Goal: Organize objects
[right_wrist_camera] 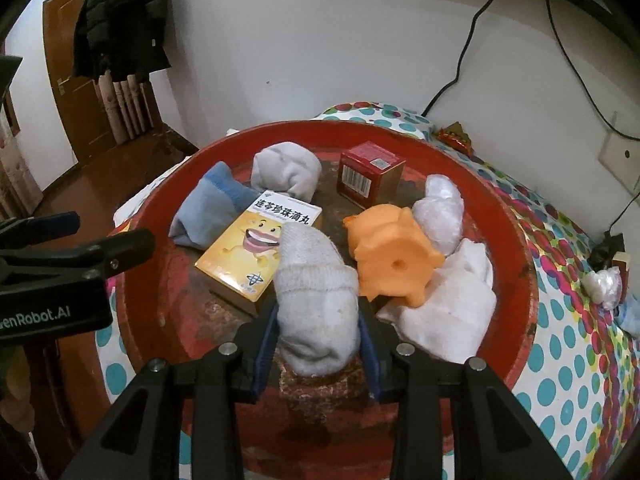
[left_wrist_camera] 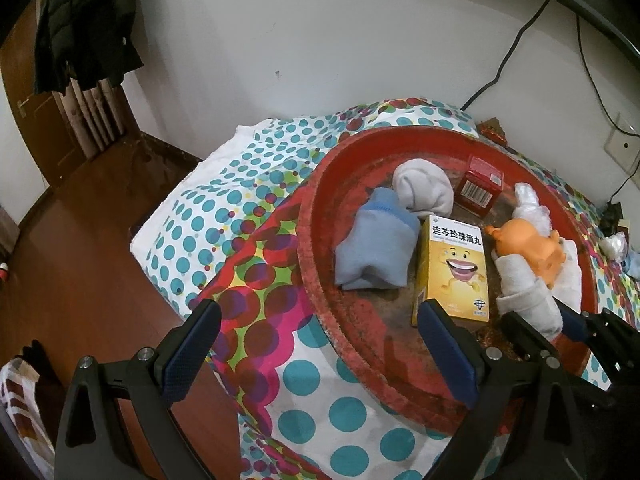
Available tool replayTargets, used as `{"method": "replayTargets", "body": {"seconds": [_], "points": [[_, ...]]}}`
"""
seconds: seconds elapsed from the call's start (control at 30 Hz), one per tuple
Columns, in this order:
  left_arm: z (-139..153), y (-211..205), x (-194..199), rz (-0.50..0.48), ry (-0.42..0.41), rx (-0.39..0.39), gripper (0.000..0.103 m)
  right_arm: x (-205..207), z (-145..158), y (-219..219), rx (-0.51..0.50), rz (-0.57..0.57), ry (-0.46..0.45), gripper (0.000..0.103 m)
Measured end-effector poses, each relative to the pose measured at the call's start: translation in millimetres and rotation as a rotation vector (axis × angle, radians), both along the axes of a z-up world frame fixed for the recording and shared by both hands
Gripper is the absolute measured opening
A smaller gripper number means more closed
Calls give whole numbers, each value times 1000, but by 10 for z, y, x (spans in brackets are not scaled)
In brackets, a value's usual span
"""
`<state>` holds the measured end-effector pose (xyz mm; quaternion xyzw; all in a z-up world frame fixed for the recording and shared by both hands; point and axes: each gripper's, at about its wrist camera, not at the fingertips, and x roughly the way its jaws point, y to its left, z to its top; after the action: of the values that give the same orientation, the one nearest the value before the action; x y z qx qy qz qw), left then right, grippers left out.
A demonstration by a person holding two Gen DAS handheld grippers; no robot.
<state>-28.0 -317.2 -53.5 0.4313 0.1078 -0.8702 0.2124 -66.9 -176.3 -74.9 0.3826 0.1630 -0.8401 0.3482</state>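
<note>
A round red tray (right_wrist_camera: 516,240) (left_wrist_camera: 320,216) lies on a dotted cloth. In it are a blue sock (right_wrist_camera: 204,212) (left_wrist_camera: 372,252), a rolled white sock (right_wrist_camera: 286,168) (left_wrist_camera: 422,190), a yellow medicine box (right_wrist_camera: 256,248) (left_wrist_camera: 454,268), a red box (right_wrist_camera: 368,178) (left_wrist_camera: 480,184), an orange toy (right_wrist_camera: 392,256) (left_wrist_camera: 528,246), a plastic wrap bundle (right_wrist_camera: 440,212) and a white cloth (right_wrist_camera: 448,308). My right gripper (right_wrist_camera: 318,320) is shut on a white sock (right_wrist_camera: 316,304) (left_wrist_camera: 528,304) above the tray's near side. My left gripper (left_wrist_camera: 320,344) is open and empty over the tray's left rim.
The cloth (left_wrist_camera: 240,184) covers a table against a white wall. Black cables (right_wrist_camera: 460,64) hang at the right. A small white bundle (right_wrist_camera: 604,284) lies on the cloth right of the tray. A wooden floor (left_wrist_camera: 80,240) and a door (right_wrist_camera: 76,92) are at the left.
</note>
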Motion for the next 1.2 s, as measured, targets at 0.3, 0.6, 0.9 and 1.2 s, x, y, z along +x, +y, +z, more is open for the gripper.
{"method": "replayTargets", "body": {"seconds": [0.3,0.6,0.9,1.2], "points": [[28,20,12,16,6,-4,100,13,148,68,3,-45,-3,65],[55,101,-4,4,10,-2,100,78,336,409,42,-219,-14,68],[98,326,-52,-61,3,-38,102,277,307,614,84,-275,-68,69],[123,475,-65,-143,24,-44,103,291,237,662,115,-277,-73,69]]}}
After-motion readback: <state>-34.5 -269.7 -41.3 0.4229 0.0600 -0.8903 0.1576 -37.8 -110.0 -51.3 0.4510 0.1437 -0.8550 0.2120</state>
